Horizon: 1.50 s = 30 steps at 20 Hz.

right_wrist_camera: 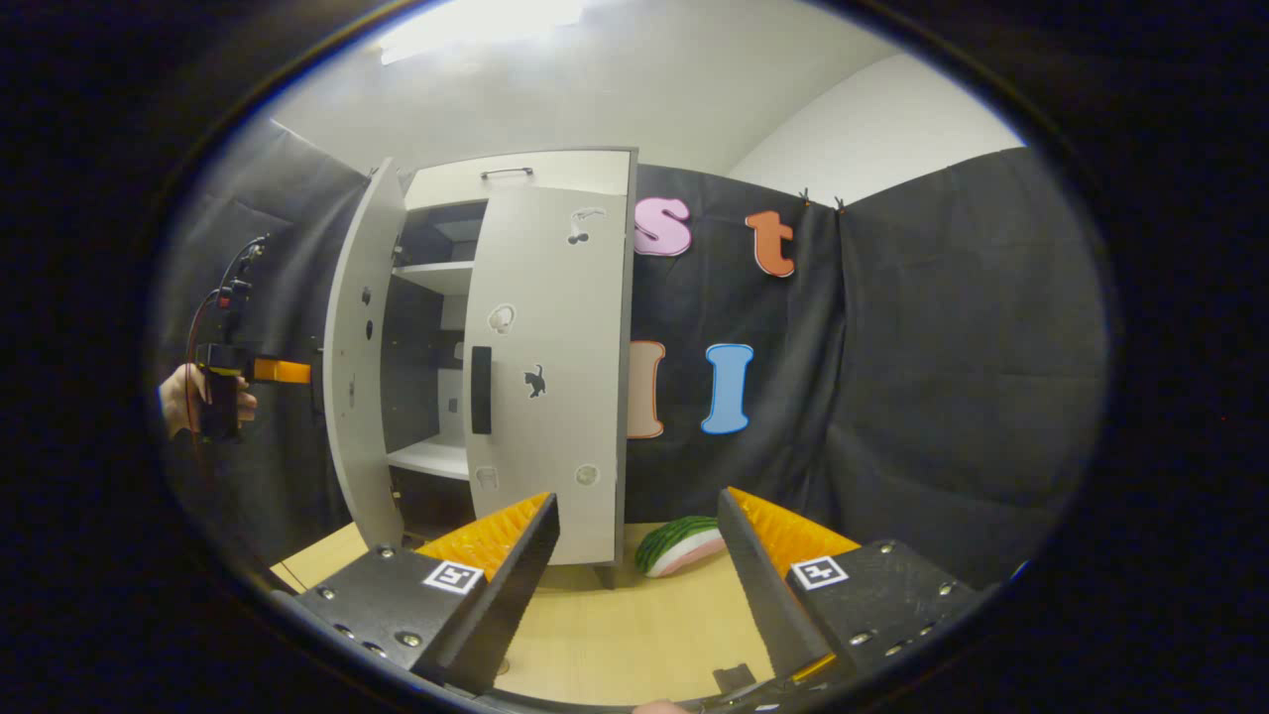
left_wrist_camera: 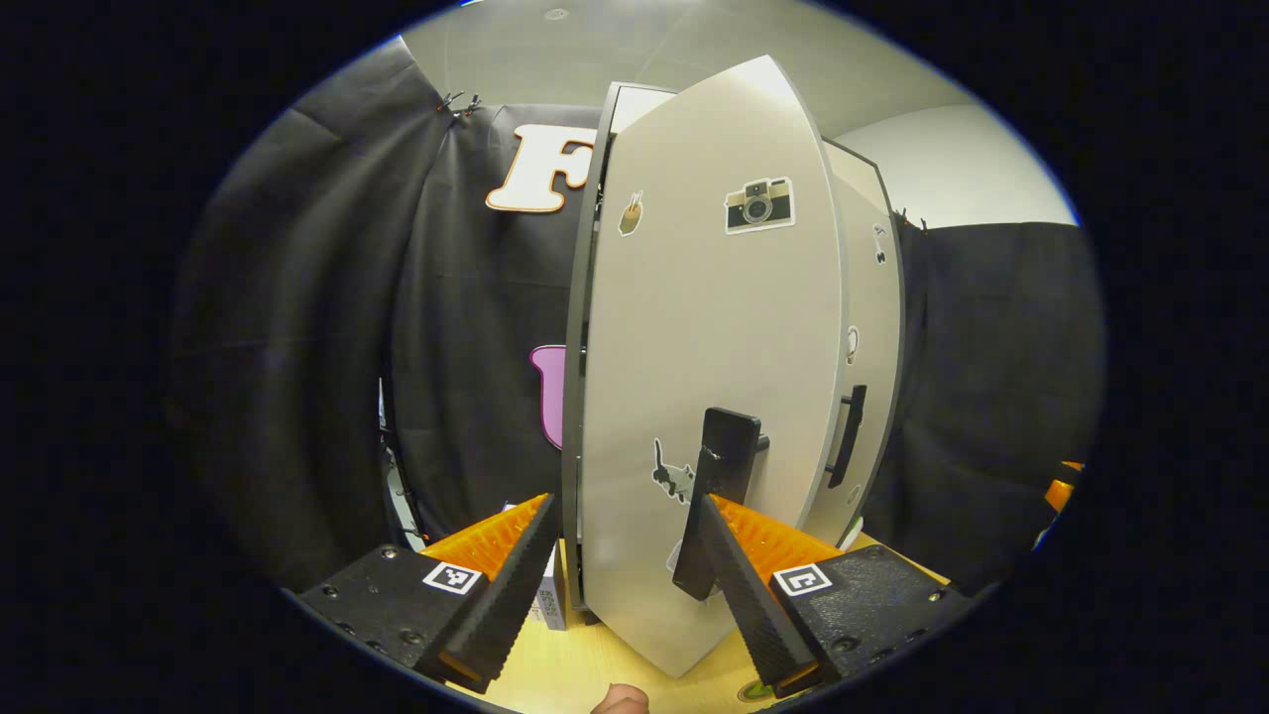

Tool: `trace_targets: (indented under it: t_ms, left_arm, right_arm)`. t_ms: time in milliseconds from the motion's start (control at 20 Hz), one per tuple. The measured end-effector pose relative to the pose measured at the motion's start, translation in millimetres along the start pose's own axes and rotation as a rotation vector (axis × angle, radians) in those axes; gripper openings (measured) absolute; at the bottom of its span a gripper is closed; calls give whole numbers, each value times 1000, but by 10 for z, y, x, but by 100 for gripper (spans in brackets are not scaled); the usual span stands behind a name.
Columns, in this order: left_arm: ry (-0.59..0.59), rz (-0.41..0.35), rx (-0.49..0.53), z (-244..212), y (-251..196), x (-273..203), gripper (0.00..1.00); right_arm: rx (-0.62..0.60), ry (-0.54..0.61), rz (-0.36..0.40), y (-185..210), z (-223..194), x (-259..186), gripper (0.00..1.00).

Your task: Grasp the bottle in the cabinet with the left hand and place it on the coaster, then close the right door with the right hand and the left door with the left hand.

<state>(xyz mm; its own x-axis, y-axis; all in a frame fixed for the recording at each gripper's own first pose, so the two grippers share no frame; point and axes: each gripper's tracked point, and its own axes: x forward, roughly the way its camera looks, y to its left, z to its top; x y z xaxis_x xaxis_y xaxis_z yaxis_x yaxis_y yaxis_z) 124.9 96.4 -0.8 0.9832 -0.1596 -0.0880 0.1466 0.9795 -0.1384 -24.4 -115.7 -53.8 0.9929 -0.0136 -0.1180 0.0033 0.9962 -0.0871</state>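
Cabinet point(right_wrist_camera: 555, 397), watermelon slice point(right_wrist_camera: 680, 545) on table point(right_wrist_camera: 634, 635)

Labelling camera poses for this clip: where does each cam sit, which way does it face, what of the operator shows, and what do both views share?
Left gripper view: rides the left gripper, close to the cabinet, facing the outer face of the left door and its black handle; own open fingers below.
Right gripper view: rides the right gripper, farther back, facing the cabinet front, the right door and a watermelon slice; own open fingers below, plus the left gripper and the hand holding it.
Shared: both doors, the wooden table.
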Motion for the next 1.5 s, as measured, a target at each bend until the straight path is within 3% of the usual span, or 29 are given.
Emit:
trace_targets:
  t_ms: [300,750,850,950,1000,1050,1150,1500]
  left_arm:
    - [2,-13,-59,19,0,10,92]
    - [-17,-27,-46,2,-240,180,92]
    - [-39,13,-30,1,-229,267,89]
    - [-20,41,-13,-121,-246,288,94]
    - [-9,30,-16,-168,-304,272,95]
    - [-4,17,-18,-180,-363,247,89]
    - [-12,15,-7,-137,-375,150,95]
    - [-34,75,36,-37,-417,-292,95]
  right_arm:
    - [4,-7,6,77,68,-13,97]
    - [37,9,8,285,177,-104,97]
    - [44,5,20,357,225,-140,97]
    - [35,0,23,377,242,-172,97]
    - [33,3,26,386,233,-188,97]
    - [31,4,30,398,224,-198,97]
    - [32,6,33,399,206,-231,97]
    - [45,-10,77,513,285,-236,97]
